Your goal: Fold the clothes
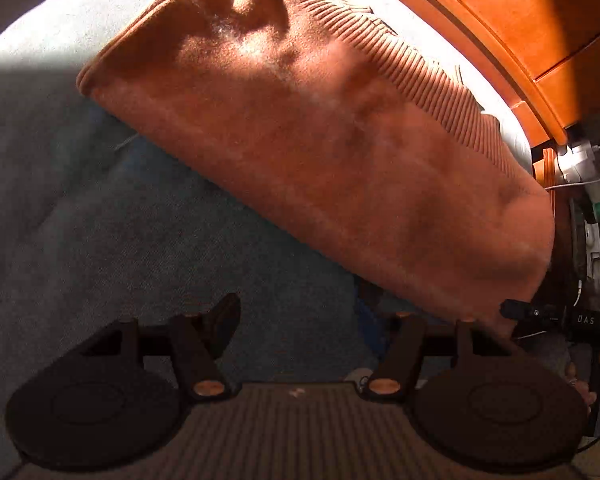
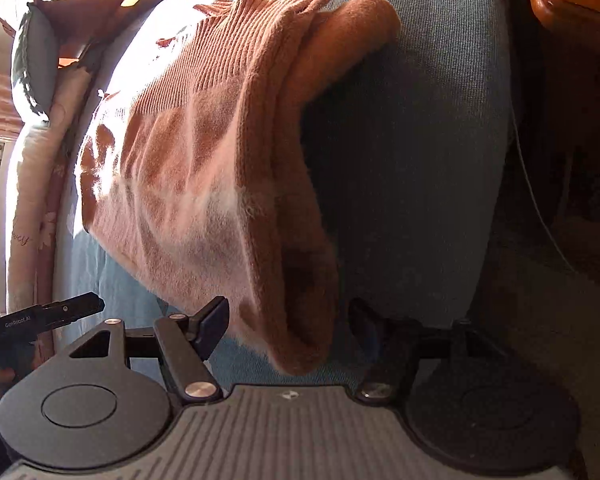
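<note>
A rust-orange knitted sweater (image 1: 320, 140) lies folded on a blue-grey bedspread (image 1: 120, 220), its ribbed hem toward the far side. My left gripper (image 1: 298, 312) hovers open over bare bedspread just in front of the sweater's near edge, with nothing between its fingers. In the right wrist view the same sweater (image 2: 204, 152) runs away from me, and its near folded corner sits between the fingers of my right gripper (image 2: 290, 320). Those jaws stand apart and the pads do not press the cloth. The right gripper's tip (image 1: 516, 310) shows beside the sweater's corner.
An orange wooden headboard (image 1: 520, 20) borders the bed beyond the sweater. A white plug and cable (image 1: 580, 176) sit past the bed's corner. A grey pillow (image 2: 36, 60) and a pink floral quilt (image 2: 40, 208) lie along the left. The bed's edge (image 2: 500, 160) drops to dark floor.
</note>
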